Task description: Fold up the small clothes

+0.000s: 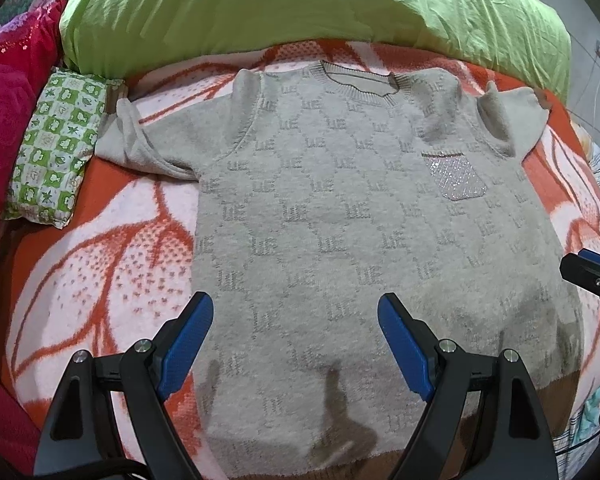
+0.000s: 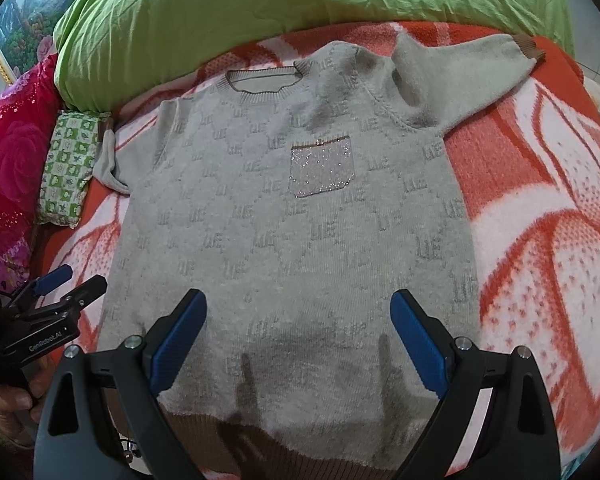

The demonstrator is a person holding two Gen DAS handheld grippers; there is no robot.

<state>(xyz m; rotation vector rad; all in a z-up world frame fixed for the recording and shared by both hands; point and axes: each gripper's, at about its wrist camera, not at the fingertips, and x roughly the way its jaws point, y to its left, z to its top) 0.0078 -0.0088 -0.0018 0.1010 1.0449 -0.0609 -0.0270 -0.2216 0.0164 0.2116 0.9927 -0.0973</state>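
Observation:
A small grey knit sweater (image 1: 340, 216) (image 2: 292, 240) lies flat and face up on an orange and white blanket, neckline away from me. It has a sparkly chest pocket (image 1: 454, 178) (image 2: 320, 166) and a brown hem. Its right sleeve (image 2: 472, 64) stretches out; its left sleeve (image 1: 136, 140) lies bunched. My left gripper (image 1: 296, 312) hovers open above the sweater's lower left part, nothing between its blue pads. My right gripper (image 2: 300, 312) hovers open above the lower right part, likewise empty. Each gripper shows at the edge of the other's view: the right gripper (image 1: 592, 276), the left gripper (image 2: 68, 288).
A rumpled green quilt (image 1: 300, 4) (image 2: 300, 0) lies piled behind the sweater. A green checked pillow (image 1: 56, 148) (image 2: 70, 168) and red floral bedding (image 1: 4, 112) sit at the left. The orange and white blanket (image 2: 540, 220) spreads to the right. A person's hand (image 2: 8, 404) holds the left gripper.

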